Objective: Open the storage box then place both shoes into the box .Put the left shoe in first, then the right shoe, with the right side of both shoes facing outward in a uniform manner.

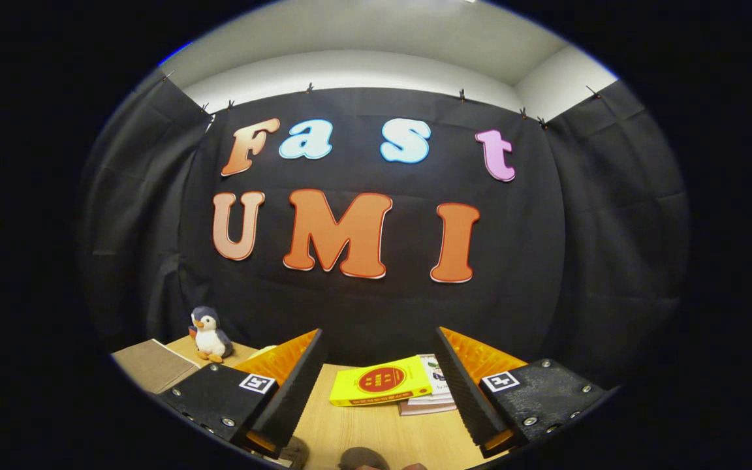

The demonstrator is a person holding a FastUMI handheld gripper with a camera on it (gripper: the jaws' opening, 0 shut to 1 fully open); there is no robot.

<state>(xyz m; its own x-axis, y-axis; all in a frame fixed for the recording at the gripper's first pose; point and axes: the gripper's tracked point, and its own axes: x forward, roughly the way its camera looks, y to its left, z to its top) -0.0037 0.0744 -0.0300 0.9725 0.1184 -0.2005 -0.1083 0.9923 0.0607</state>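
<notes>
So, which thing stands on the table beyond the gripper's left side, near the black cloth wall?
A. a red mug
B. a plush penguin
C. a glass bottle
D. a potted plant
B. A small plush penguin stands upright on the wooden table by the cloth wall, while the gripper holds its jaws wide open and empty, with a yellow book lying just ahead between them.

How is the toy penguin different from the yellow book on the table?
The toy penguin stands upright; the yellow book lies flat on top of other books.
The penguin looks soft and rounded, grey and white; the yellow book is flat with straight edges and a red round mark.
The penguin sits off beyond the left finger; the yellow book lies ahead between the fingers of the open gripper.
Both rest on the wooden table.
</notes>
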